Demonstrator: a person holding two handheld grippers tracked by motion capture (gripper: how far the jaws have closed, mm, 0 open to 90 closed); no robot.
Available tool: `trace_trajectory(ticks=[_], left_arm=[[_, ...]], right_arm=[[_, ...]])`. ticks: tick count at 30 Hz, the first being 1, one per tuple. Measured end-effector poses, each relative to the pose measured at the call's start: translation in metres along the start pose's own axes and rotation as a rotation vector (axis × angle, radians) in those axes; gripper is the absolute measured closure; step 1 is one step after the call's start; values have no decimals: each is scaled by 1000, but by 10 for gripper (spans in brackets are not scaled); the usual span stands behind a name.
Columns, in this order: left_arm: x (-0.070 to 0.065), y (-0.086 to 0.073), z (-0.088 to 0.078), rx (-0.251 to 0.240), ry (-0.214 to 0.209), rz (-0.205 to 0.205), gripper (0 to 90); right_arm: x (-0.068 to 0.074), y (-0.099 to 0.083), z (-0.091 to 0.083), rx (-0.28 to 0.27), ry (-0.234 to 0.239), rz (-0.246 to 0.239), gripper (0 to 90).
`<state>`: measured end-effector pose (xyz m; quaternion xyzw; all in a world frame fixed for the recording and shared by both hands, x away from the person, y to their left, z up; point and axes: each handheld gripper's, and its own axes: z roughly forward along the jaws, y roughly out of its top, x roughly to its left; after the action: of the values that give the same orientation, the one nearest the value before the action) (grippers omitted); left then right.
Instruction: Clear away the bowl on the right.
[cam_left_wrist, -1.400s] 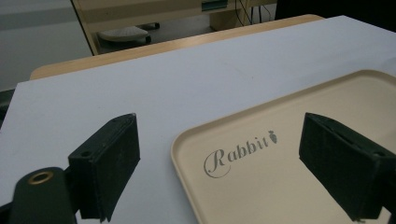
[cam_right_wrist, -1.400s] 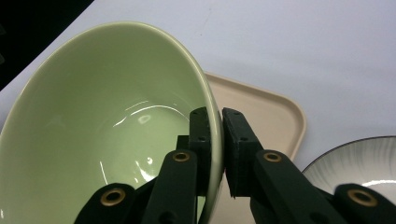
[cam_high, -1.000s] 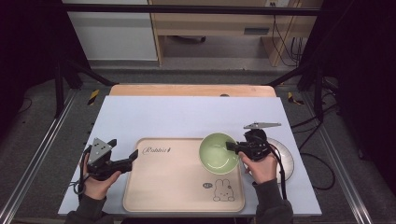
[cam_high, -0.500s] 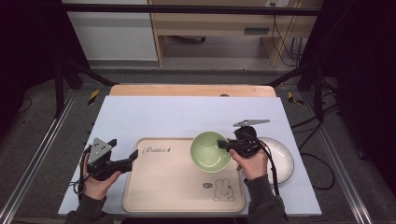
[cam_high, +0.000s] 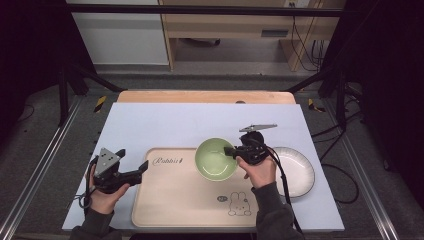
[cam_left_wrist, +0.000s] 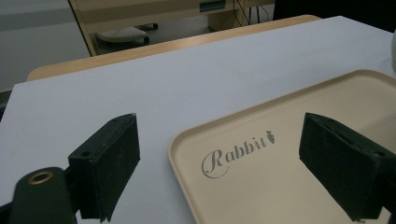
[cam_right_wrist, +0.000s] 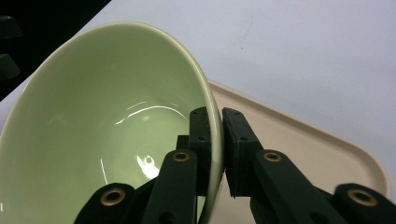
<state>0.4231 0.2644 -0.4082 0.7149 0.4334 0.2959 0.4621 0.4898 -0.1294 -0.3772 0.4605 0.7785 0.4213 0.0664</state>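
Pinching the green bowl (cam_high: 216, 159) rim, right gripper (cam_high: 230, 151) over tray (cam_high: 170, 200).

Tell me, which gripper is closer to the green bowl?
Right. The right gripper is clamped on the green bowl's rim, above the rabbit tray. The left gripper sits open at the tray's far left edge, well away from the bowl.

The bowl (cam_right_wrist: 107, 135) runs off the right gripper view's lower edge. The tray (cam_left_wrist: 289, 154) is cut by the left gripper view's right and bottom edges.
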Motion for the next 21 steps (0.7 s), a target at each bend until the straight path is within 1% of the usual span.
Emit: trace_trajectory(ticks=[11,21], left_arm=[[1,1,-1,-4,1,-1,121],[1,1,-2,-4,1,-1,121]], right_arm=[[6,4,17,10,12,-2,832],[10,5,34,32,3,-6,832]])
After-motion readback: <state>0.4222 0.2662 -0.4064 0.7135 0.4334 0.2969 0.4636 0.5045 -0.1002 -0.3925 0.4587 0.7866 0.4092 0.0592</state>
